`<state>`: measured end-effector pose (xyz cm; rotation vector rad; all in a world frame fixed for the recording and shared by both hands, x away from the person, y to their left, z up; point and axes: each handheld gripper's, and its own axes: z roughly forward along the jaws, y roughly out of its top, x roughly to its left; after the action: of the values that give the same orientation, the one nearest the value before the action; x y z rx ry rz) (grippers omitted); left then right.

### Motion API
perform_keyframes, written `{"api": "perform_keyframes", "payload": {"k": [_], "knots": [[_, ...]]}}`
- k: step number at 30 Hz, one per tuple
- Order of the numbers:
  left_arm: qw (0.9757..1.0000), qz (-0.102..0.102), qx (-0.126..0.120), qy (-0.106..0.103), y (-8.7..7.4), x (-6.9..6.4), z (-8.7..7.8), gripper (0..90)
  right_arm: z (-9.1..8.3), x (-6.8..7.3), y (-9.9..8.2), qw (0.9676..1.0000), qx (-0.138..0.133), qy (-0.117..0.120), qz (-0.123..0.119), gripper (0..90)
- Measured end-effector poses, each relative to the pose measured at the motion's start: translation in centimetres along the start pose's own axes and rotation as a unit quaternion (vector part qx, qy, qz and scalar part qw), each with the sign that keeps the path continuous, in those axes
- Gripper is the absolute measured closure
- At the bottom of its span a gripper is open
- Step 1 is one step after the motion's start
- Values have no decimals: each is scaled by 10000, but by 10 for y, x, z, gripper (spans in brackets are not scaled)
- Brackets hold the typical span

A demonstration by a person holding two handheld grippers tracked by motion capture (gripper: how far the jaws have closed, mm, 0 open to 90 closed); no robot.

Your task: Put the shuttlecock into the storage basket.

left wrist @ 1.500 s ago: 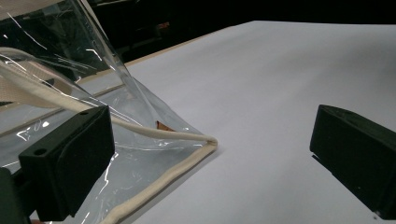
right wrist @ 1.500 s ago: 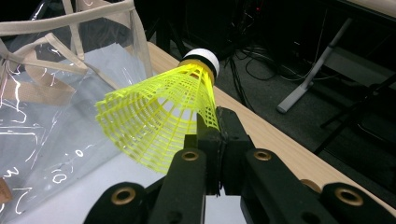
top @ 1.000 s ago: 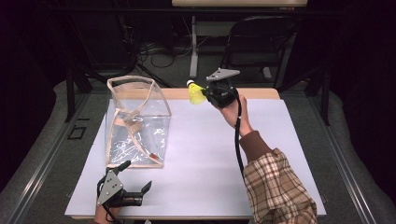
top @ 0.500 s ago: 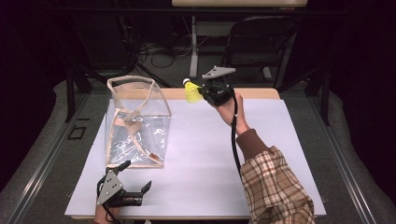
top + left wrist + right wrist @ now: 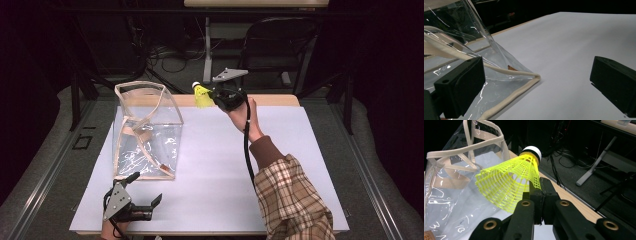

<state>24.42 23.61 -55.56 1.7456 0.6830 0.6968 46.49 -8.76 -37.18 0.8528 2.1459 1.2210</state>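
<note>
The right tongs [image 5: 537, 192] pinch the shuttlecock [image 5: 511, 182] by its skirt – light, springy, easily crushed; grip gently. The left tongs [image 5: 536, 82] stand spread beside the clear bag [image 5: 461, 50].

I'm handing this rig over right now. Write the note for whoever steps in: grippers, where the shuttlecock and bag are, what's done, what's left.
Right gripper: shut on the yellow shuttlecock, pinching the edge of its skirt, held up over the far edge of the table, right of the bag.
Left gripper: open, holding nothing, low at the table's near edge with the bag's near bottom corner in front of its jaws.
Clear plastic bag: standing upright at the table's left, top open, straps hanging inside.
Done: shuttlecock picked up.
Left: probably carry it over the bag's opening and let go; the left gripper could steady the bag.
</note>
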Motion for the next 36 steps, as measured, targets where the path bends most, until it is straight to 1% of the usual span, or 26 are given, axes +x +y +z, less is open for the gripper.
{"api": "perform_keyframes", "payload": {"k": [8, 17, 36], "knots": [[10000, 0, -3, -1, 0, 0, 0, 0, 3, 2, 5, 10000, -13, 17, -9, 894], [10000, 1, -6, 0, 0, 0, 0, 0, 7, 5, 9, 10000, -45, 53, 36, 894], [10000, -13, -22, 1, 0, 0, 0, 0, 14, 14, 19, 9999, -31, 134, -35, 893]]}}
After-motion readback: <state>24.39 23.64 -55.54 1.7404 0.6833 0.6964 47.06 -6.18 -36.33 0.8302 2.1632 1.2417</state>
